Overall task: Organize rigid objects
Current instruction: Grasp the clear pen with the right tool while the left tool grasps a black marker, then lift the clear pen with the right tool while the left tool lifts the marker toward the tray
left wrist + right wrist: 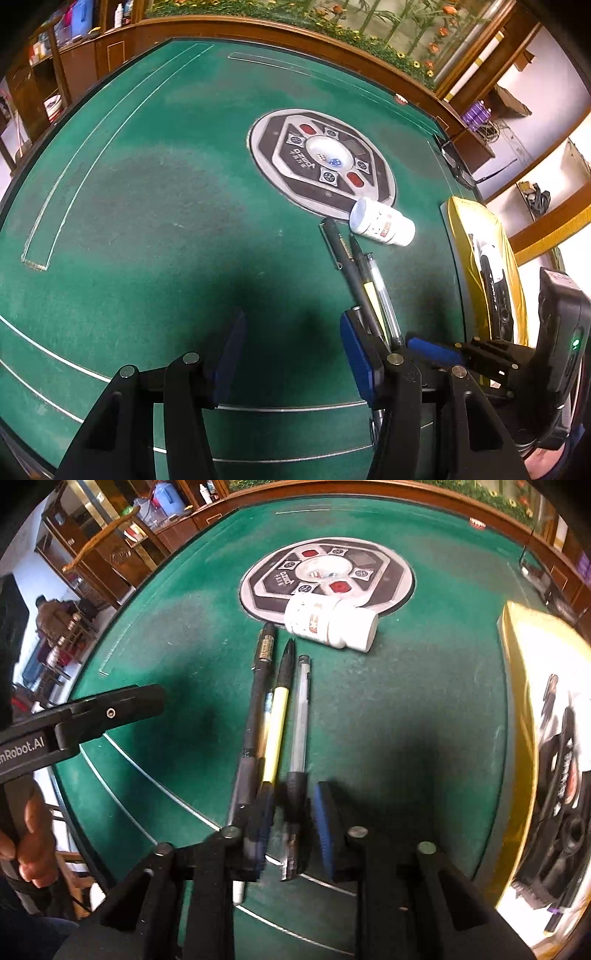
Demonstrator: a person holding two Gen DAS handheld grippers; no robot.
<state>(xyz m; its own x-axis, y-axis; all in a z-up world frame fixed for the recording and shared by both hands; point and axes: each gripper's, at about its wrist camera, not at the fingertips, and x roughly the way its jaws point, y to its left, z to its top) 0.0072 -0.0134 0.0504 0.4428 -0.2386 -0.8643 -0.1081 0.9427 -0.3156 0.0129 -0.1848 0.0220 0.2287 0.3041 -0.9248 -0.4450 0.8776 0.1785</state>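
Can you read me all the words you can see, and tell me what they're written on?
"nRobot.AI": on the left gripper's black arm, start cut off.
Round control panel: brand print too small to read.
White bottle: label too blurred to read.
Black pen: gold band print unreadable.

We stood in a home games room: a green felt mahjong table point(155, 192), wooden shelves point(107, 550) around.

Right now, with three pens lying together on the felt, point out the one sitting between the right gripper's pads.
The clear-barrelled pen, outermost on the white bottle side. Its dark grip end lies between the right gripper pads; the yellow pen and black pen lie outside them.
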